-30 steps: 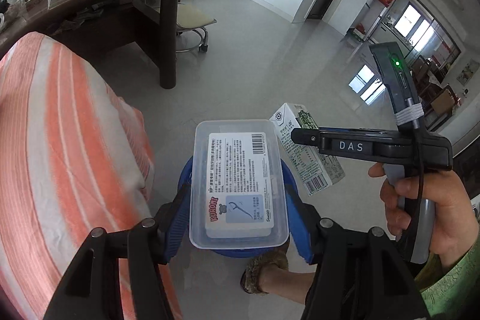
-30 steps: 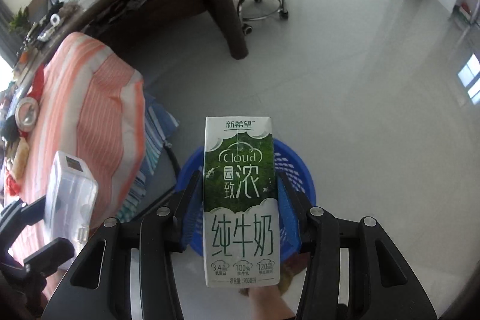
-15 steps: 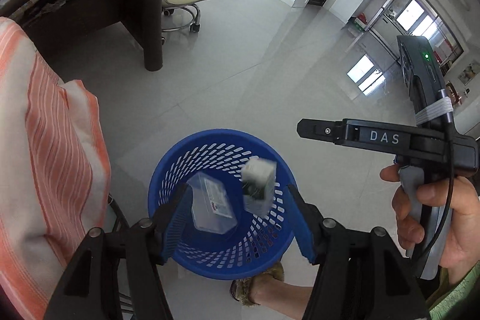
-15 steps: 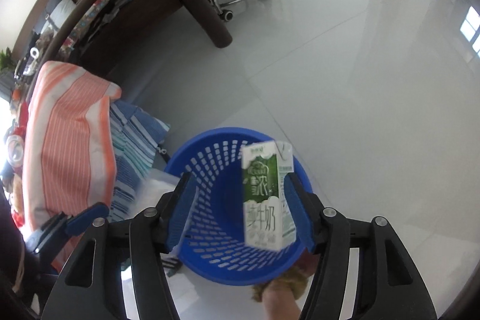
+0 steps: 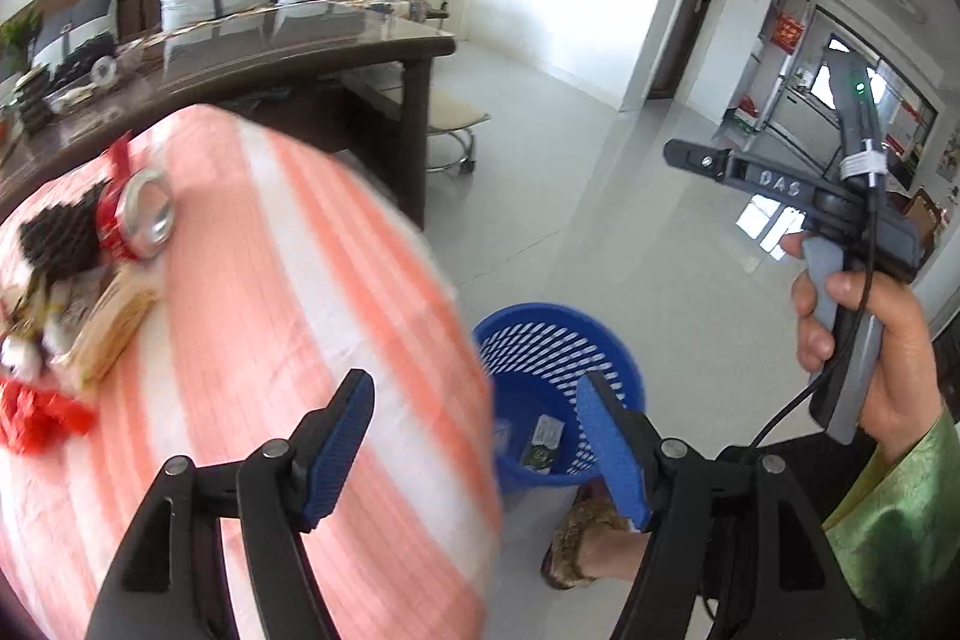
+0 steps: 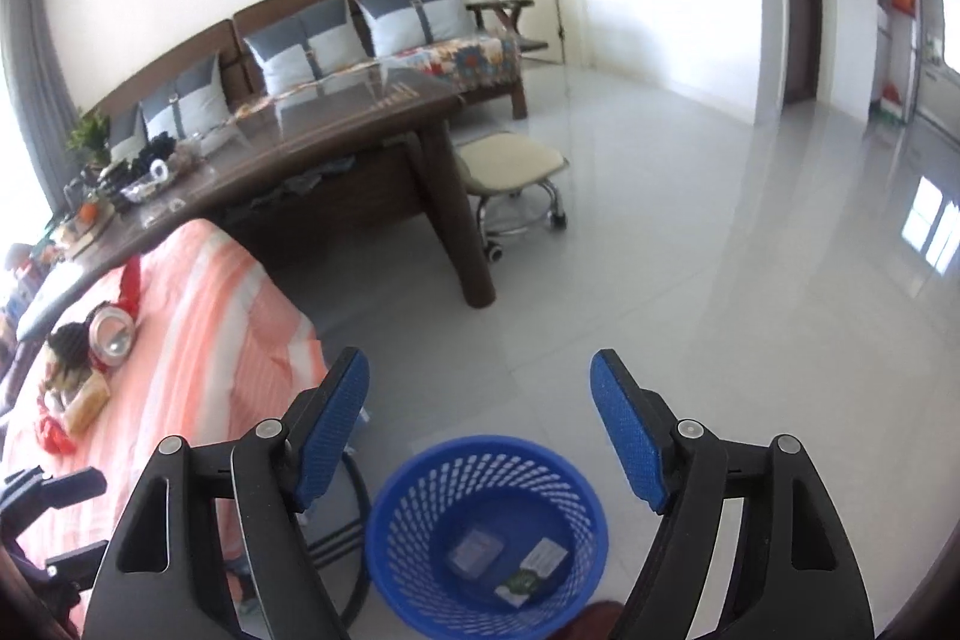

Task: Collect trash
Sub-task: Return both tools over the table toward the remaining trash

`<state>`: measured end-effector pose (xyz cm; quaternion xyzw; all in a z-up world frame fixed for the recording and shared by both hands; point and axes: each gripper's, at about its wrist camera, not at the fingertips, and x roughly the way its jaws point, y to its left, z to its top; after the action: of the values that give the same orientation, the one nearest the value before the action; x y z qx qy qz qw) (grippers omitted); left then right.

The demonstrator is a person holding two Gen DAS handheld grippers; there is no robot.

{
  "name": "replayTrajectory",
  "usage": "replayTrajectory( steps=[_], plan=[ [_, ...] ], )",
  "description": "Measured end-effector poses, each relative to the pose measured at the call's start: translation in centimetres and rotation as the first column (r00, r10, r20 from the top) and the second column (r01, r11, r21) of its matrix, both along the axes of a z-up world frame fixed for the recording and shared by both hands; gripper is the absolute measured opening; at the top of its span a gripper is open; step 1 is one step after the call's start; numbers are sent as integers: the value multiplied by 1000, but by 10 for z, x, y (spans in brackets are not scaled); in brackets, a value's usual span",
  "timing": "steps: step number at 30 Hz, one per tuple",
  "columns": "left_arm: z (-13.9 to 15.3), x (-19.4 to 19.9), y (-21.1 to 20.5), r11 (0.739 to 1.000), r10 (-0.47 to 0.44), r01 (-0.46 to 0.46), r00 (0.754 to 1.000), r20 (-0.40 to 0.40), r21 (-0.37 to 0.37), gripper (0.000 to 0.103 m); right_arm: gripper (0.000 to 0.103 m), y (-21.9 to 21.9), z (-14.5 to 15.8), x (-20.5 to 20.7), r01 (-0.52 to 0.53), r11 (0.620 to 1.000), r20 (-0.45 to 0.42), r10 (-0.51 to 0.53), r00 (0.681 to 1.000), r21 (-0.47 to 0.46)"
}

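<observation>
A blue mesh basket stands on the floor beside the orange-striped table. At its bottom lie a green milk carton and a clear plastic box. My left gripper hangs over the table's edge, jaws opening, nothing between them. My right gripper is above the basket, its jaws also opening and empty. On the table lie a red can, black foam, a tan packet and a red wrapper.
A dark wooden desk and a wheeled stool stand behind the table, with a sofa along the wall. A person's slippered foot is next to the basket. Glossy tiled floor spreads to the right.
The clear box left my left gripper and the milk carton left my right one; both fell into the basket. Both grippers rose, and the left swung towards the table.
</observation>
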<state>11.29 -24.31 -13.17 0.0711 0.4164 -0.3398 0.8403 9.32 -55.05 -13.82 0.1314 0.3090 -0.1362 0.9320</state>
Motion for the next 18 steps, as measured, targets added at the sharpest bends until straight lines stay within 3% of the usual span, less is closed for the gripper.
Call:
replayTrajectory(
  steps=[5,11,15,18],
  plan=[
    [-23,2,98,974,205,-203,979,-6,96,72,78,91,-6,12,-186,982,0,186,983,-32],
    [-34,9,200,905,406,-404,914,15,136,72,79,214,-29,22,-444,894,-69,440,896,-62],
    [-40,21,247,866,477,-475,878,28,156,72,80,284,-45,32,-539,837,-148,523,839,-94],
    [-40,29,271,844,515,-513,857,26,154,72,80,319,-59,48,-563,822,-210,537,817,-88]
  ],
)
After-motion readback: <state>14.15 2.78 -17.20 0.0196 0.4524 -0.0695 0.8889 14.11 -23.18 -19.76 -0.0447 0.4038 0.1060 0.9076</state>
